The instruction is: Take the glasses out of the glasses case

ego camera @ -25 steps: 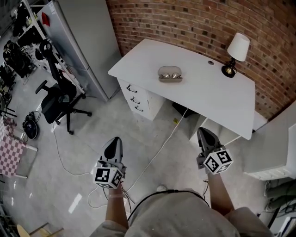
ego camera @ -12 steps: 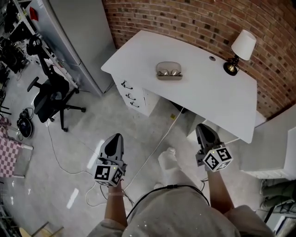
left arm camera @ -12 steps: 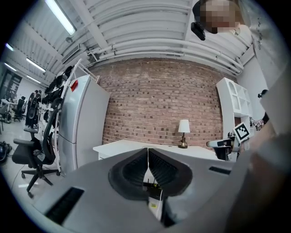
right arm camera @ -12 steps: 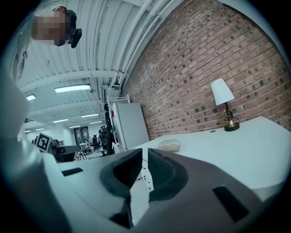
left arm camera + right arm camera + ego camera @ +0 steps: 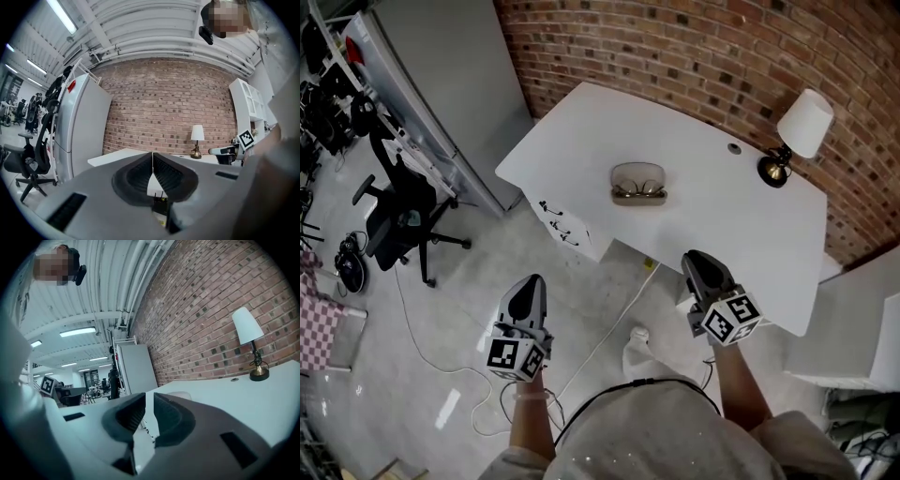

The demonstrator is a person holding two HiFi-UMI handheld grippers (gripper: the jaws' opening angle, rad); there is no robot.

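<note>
An open beige glasses case (image 5: 638,182) lies in the middle of the white desk (image 5: 741,225), with the glasses (image 5: 639,194) resting in its front half. My right gripper (image 5: 695,260) is level at the desk's front edge, to the right of the case and well short of it. Its jaws have just been opening; in the right gripper view (image 5: 149,398) they stand slightly apart with nothing between them. My left gripper (image 5: 530,282) hangs over the floor in front of the desk's left end. In the left gripper view (image 5: 152,155) its jaws meet, empty.
A table lamp (image 5: 797,131) stands at the desk's far right by the brick wall (image 5: 694,47). A drawer unit (image 5: 565,223) sits under the desk's left end. A black office chair (image 5: 398,211) and a grey cabinet (image 5: 441,84) are at the left; a cable (image 5: 609,323) runs across the floor.
The desk and case have come closer in the head view as both grippers moved toward them. The right gripper now reaches the desk's front edge, and its jaws look parted.
</note>
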